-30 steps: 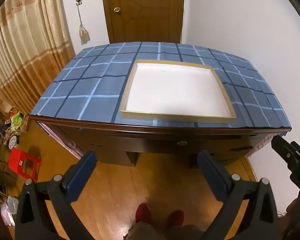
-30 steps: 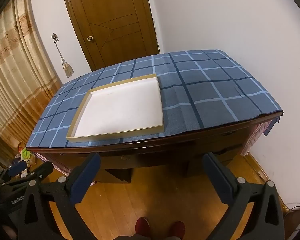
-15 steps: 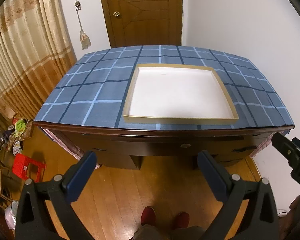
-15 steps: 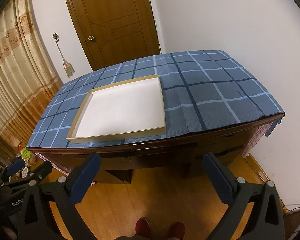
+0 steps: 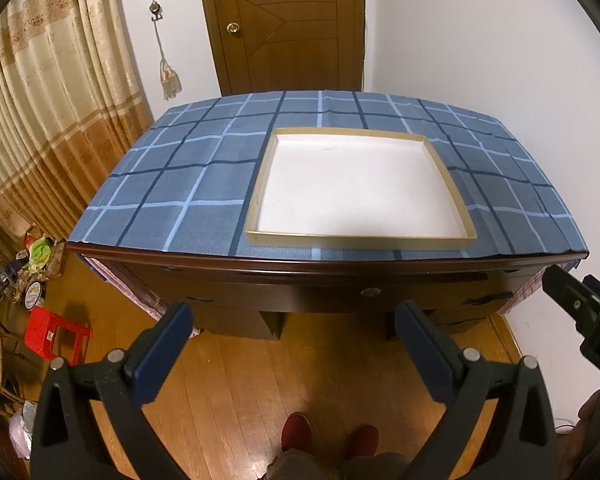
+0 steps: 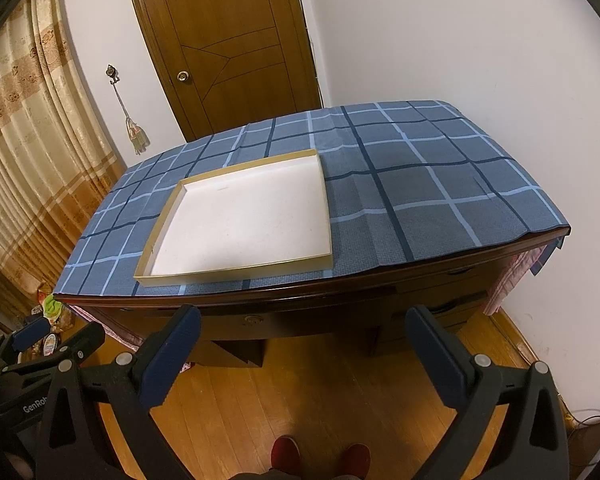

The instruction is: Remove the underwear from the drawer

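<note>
At the far left of the left wrist view, a beige curtain [image 5: 40, 120] hangs above a red stool [image 5: 56, 334] on the wooden floor; nothing here bears on the job. Lower left to lower centre, the left gripper [image 5: 292, 330] hangs with its blue-padded jaws spread wide and empty, well short of the bench [image 5: 340, 276]. Centre frame, a blue checked cloth [image 5: 172, 184] covers the bench top, and on it sits a shallow gold-rimmed tray [image 5: 360, 238] with a bare white floor. Just below the tray, the centre drawer [image 5: 328, 290] shows a round knob [image 5: 370, 292] and appears fully closed. No underwear is visible in either view; it is presumably shut inside one of the drawers, though which one cannot be told. At the right edge, the right gripper [image 6: 302, 332], seen best from its own camera, is likewise wide apart and holding nothing, near its partner and also clear of the bench. The person's red shoes [image 5: 296, 436] stand at the bottom centre. The task looks to be at its opening step, the approach. The next move likely calls for one gripper to drop to drawer height, close on a handle and pull straight back.
</note>
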`<state>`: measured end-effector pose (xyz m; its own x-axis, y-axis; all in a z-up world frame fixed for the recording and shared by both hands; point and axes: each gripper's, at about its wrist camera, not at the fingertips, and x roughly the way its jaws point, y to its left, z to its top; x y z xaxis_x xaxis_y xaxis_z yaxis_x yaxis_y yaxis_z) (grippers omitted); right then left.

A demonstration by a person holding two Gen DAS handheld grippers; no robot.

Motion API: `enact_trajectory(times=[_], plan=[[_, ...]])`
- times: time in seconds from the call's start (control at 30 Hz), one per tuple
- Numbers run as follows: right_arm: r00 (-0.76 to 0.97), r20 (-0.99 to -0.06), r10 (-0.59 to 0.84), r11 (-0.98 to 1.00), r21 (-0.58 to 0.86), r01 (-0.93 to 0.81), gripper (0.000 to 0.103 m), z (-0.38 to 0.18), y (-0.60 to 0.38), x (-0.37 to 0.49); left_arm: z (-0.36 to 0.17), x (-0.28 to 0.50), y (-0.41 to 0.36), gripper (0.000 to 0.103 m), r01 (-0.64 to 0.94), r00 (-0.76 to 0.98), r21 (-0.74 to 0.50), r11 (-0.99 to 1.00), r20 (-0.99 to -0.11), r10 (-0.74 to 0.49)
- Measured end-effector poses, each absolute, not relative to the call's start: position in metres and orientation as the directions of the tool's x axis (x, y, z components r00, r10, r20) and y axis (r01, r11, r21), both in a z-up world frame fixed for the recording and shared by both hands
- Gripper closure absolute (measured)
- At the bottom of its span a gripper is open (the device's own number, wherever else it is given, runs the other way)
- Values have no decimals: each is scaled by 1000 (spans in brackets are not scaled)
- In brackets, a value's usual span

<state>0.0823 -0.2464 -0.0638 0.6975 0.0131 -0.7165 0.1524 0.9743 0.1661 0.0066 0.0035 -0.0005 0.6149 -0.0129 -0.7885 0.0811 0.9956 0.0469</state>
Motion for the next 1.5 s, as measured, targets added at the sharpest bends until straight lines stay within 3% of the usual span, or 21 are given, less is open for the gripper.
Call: enact_trajectory(times=[1.5], plan=[[665, -747, 11, 963, 188, 195, 0, -87, -265, 91, -17, 23, 9, 1, 59, 607, 35, 998, -795, -8]])
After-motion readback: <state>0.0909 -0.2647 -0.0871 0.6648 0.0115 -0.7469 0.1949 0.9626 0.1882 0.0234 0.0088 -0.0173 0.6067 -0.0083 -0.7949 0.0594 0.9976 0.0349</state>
